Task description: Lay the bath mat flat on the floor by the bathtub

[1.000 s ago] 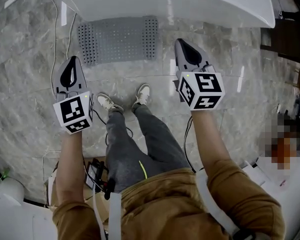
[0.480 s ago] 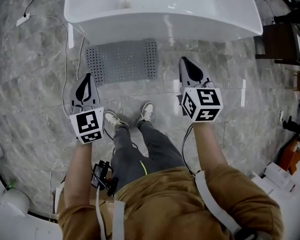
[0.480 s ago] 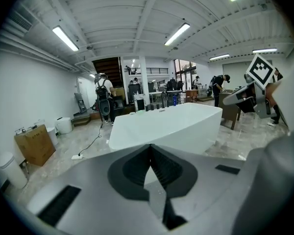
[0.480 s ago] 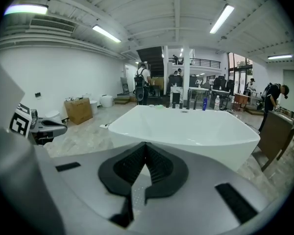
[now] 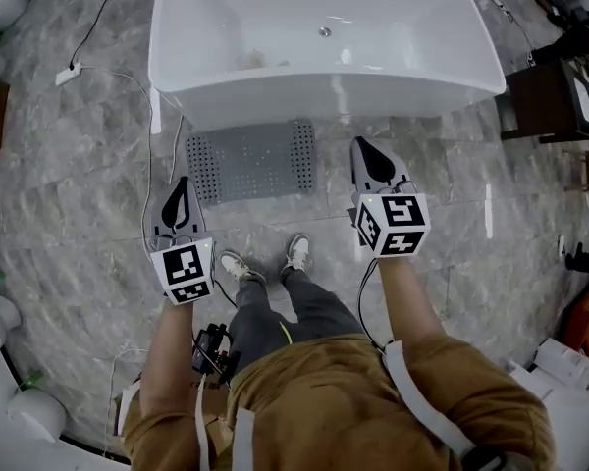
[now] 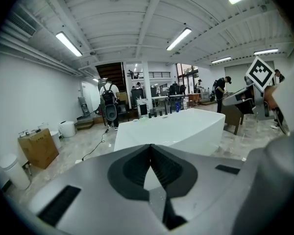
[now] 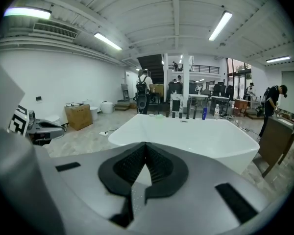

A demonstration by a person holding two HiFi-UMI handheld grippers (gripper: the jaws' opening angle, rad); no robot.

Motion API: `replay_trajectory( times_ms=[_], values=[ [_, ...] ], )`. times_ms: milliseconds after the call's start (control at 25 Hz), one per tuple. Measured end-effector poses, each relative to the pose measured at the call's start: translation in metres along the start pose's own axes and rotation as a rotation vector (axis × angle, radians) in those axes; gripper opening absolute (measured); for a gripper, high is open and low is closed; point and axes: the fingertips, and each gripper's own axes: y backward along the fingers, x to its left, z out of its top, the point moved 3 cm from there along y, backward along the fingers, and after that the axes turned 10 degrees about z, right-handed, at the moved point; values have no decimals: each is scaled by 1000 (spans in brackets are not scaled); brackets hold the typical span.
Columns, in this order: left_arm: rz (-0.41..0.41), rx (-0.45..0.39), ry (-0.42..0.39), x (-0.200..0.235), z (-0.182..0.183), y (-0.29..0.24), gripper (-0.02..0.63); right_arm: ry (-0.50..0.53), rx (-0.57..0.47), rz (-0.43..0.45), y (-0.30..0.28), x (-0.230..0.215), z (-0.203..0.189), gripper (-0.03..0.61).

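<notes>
Mat (image 5: 253, 159) flat beside bathtub (image 5: 373, 98); bathtub far rim cropped.

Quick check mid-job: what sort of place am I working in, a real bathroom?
Probably not. It looks like a big open workshop hall with a mock bathroom corner. The bathtub and bath mat sit on a stone-look floor, but strip lights, a cardboard box and people fill the background.

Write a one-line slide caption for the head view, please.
Bath mat lies flat beside the bathtub; left gripper and right gripper shut, empty.
</notes>
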Motion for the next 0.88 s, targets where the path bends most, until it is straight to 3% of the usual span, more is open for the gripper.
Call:
replay_trajectory(
  times_ms=[200,480,880],
  values=[
    [21,-22,18,11,26,4,5,9,-30,-2,7,-5,24,5],
    [-11,-155,-75,3,81,15,3,32,-50,-16,25,-9,50,5],
    [4,-248,5,14,146,44,3,41,-142,-34,53,-8,100,5]
  ],
)
